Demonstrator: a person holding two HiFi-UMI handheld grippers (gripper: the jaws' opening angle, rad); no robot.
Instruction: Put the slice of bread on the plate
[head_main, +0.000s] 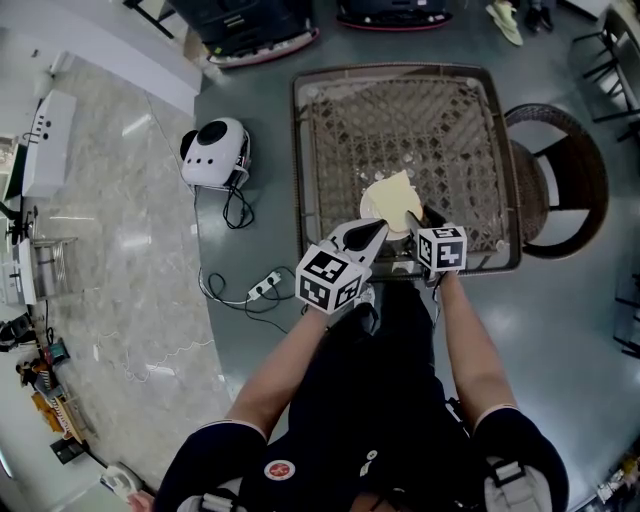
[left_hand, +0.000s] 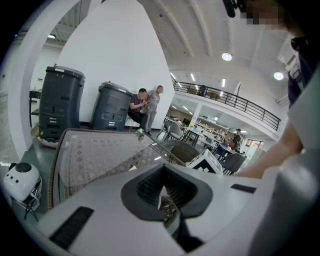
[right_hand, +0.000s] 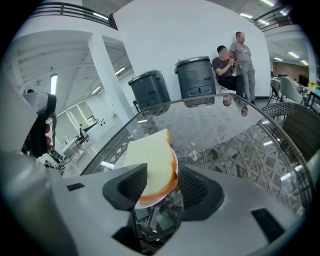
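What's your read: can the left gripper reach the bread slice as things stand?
Probably yes. The left gripper hangs just beside the bread slice on the plate, with nothing between them. But the right gripper straddles its near edge with open jaws, and the left's jaws are shut.

Right gripper (right_hand: 162, 176): jaws wide apart, nothing clamped. Slice of bread (right_hand: 150, 162) sits between them, lying on a white plate (right_hand: 116, 161). The slice is pale with an orange-brown crust along its near edge. Left pad overlaps the bread's edge in view, can't tell if it touches. Right pad stands clear of the crust. The plate rests on a glass-topped wicker table (right_hand: 225, 145), near its close edge. Background: two dark bins (right_hand: 196, 77) against a white wall, with one seated person (right_hand: 225, 67) and one standing person (right_hand: 243, 55) just beside them. Wicker chair (right_hand: 295, 125) at the far right.
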